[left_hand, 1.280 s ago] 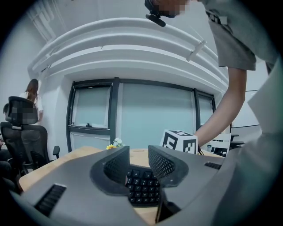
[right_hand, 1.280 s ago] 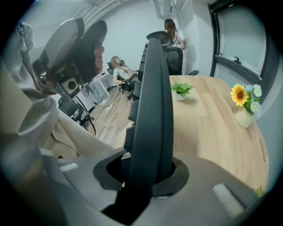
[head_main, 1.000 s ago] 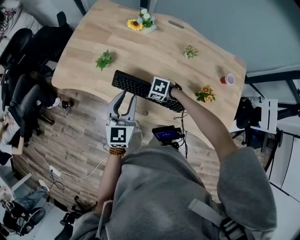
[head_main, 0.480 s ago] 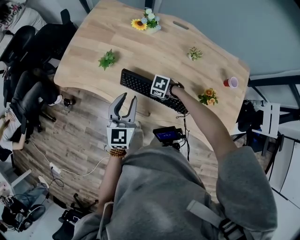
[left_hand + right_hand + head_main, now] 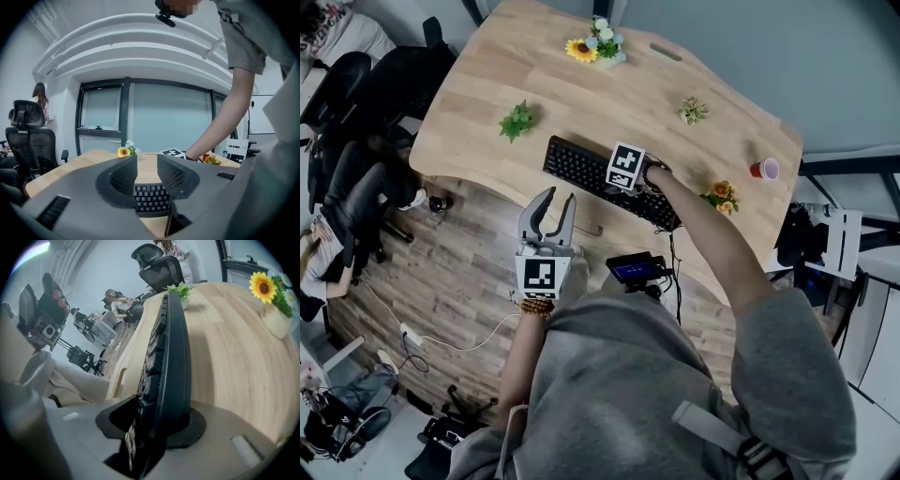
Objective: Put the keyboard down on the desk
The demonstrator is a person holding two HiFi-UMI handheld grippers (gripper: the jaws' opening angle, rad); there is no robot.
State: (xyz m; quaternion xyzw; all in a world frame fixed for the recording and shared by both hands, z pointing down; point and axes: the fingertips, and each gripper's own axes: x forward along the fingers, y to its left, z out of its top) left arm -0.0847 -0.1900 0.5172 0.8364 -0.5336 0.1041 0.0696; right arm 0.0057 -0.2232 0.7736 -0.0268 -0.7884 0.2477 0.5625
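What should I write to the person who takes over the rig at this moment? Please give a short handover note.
Left gripper: open and empty, held off the near edge of the desk, pointing at the keyboard.
Right gripper: jaws opening, with the keyboard's edge between them.
Keyboard: appears to lie flat on the desk, near its front edge.
Done: keyboard set down, as far as the views show.
Left: let the right jaws open fully, then draw that gripper back without dragging the keyboard.
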